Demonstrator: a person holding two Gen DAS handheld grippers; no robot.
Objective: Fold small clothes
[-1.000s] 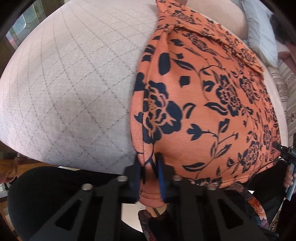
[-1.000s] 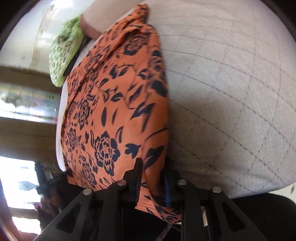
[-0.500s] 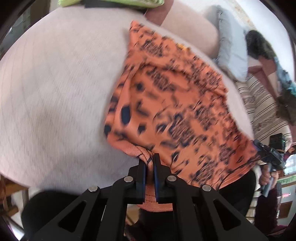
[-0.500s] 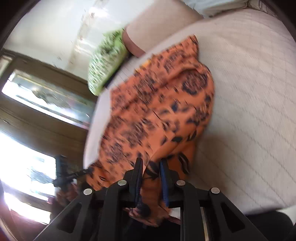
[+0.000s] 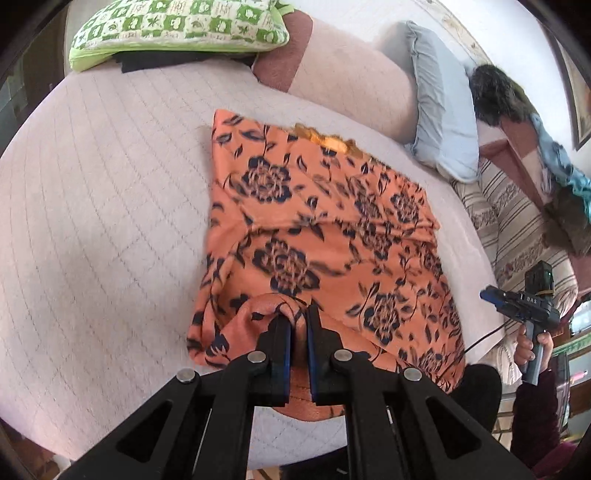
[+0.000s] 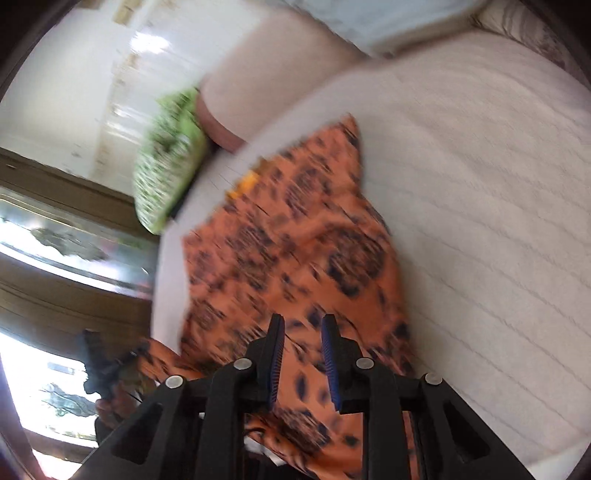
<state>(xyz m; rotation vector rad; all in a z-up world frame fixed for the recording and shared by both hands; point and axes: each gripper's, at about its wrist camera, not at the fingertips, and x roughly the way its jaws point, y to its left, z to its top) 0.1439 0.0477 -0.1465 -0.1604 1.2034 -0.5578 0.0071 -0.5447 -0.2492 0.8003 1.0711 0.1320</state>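
We saw an orange garment with a dark floral print [image 5: 325, 236] lying spread on a pale quilted mattress [image 5: 103, 229], with one part folded over another so that a crease ran across its middle. Our left gripper [image 5: 298, 325] was clenched on a bunched fold at the near edge of the garment, the cloth pinched between its blue-lined fingers [image 5: 283, 343] and puckered up around them. In the right wrist view, which was blurred by motion, our right gripper [image 6: 302, 332] stood with its jaws apart over the near part of the same garment [image 6: 295, 251]; we could see cloth behind the gap but nothing pinched between the fingers [image 6: 328, 354].

Around the garment, a green-and-white patterned pillow [image 5: 177, 26] lay at the far end of the mattress on top of something dark. Beside it sat a pinkish bolster [image 5: 343, 77], and next to that a light blue pillow [image 5: 443, 114]. A striped cushion [image 5: 517, 229] lay off the right side of the mattress, with a dark furry thing [image 5: 495, 96] and some blue cloth [image 5: 561, 162] beyond it. The left wrist view also caught the right gripper from the side [image 5: 524, 306], held in a hand [image 5: 532, 347] past the garment's right edge. Nothing lay on top of the garment except the grippers. In the right wrist view a bright window [image 6: 55, 243] in a wooden frame showed beyond the mattress.
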